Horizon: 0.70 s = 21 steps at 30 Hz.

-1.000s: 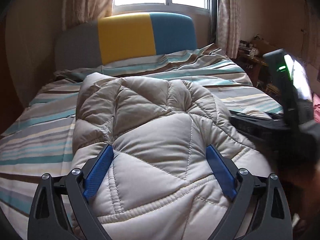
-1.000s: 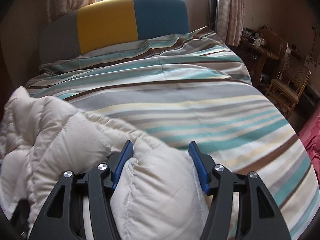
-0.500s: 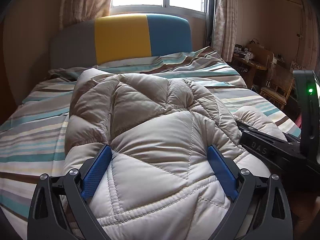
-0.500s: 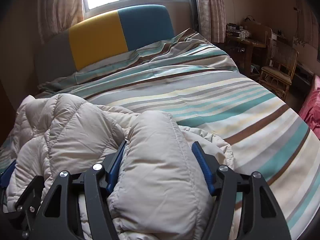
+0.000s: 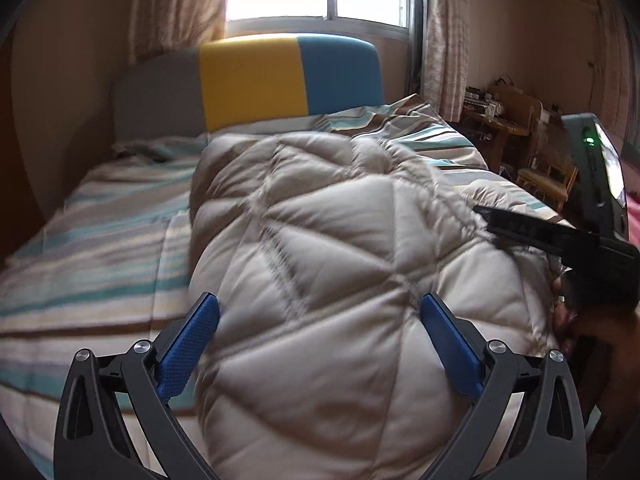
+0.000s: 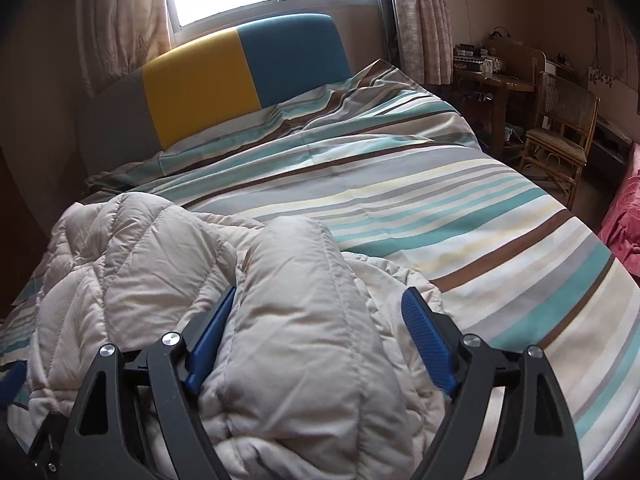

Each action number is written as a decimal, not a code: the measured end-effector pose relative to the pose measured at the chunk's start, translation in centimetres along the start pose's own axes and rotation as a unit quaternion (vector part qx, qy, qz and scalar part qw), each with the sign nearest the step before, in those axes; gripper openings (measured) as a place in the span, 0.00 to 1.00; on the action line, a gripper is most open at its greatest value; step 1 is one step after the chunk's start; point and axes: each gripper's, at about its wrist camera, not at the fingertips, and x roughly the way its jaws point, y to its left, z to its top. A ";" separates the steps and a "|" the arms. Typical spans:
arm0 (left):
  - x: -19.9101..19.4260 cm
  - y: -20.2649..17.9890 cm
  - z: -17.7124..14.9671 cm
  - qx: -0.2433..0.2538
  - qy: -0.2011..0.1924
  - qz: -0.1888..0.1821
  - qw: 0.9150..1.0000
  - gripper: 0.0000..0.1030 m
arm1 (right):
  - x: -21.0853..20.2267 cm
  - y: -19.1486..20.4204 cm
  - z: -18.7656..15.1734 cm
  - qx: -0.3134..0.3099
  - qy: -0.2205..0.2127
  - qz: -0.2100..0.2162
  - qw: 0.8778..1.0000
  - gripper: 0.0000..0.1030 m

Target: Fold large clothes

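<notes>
Quilted beige coat (image 5: 340,280) lies bunched on the striped bed (image 6: 460,208). Left claw (image 5: 320,344) gapes wide astride its body; right claw (image 6: 316,332) likewise straddles the sleeve (image 6: 304,300), gripping nothing, apparently positioned for folding.

The quilted jacket (image 5: 340,280) between the blue pads (image 5: 188,350) of the left gripper (image 5: 318,346) is pale beige, stitched in a triangle and diamond pattern. Ahead of it the bedspread (image 5: 100,248) carries stripes of teal, brown, grey, cream and white. The headboard (image 5: 256,80) beyond has three blocks: grey, yellow, blue. In the right wrist view, the right gripper (image 6: 316,334) has a black frame with blue ribbed pads (image 6: 426,338), and the jacket sleeve (image 6: 304,320) between them is the same cream beige. Off to its right stand a tan wicker chair (image 6: 560,136) and a pink-red cloth (image 6: 624,220); the curtains (image 6: 420,16) ahead are beige with a faint print.
</notes>
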 end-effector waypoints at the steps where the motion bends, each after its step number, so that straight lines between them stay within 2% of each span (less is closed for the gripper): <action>1: -0.3 0.6 -0.2 -0.016 0.003 -0.006 1.000 0.97 | -0.5 0.1 0.0 -0.001 -0.001 0.003 1.000 0.81; 7: -1.4 3.1 -0.8 -0.085 0.026 -0.020 0.996 0.97 | -3.6 0.4 -0.7 -0.015 -0.008 0.014 1.000 0.84; 10: -1.9 4.1 -1.0 -0.095 0.028 -0.020 0.995 0.97 | -5.0 0.2 -1.1 -0.012 -0.005 0.023 1.000 0.85; 12: -2.4 4.6 -1.2 -0.094 0.027 -0.025 0.995 0.97 | -5.7 -0.1 -1.4 -0.011 0.000 0.028 1.000 0.91; 14: -2.6 5.3 -1.4 -0.094 0.030 -0.027 0.995 0.97 | -6.3 -0.6 -1.7 -0.013 0.013 0.036 0.999 0.92; 17: -2.3 6.0 -1.7 -0.107 0.048 -0.050 0.992 0.97 | -6.4 -1.5 -2.4 -0.007 0.039 0.043 0.998 0.95; 21: -1.7 6.9 -2.1 -0.133 0.077 -0.095 0.983 0.97 | -5.5 -3.6 -3.3 0.020 0.076 0.059 0.995 0.97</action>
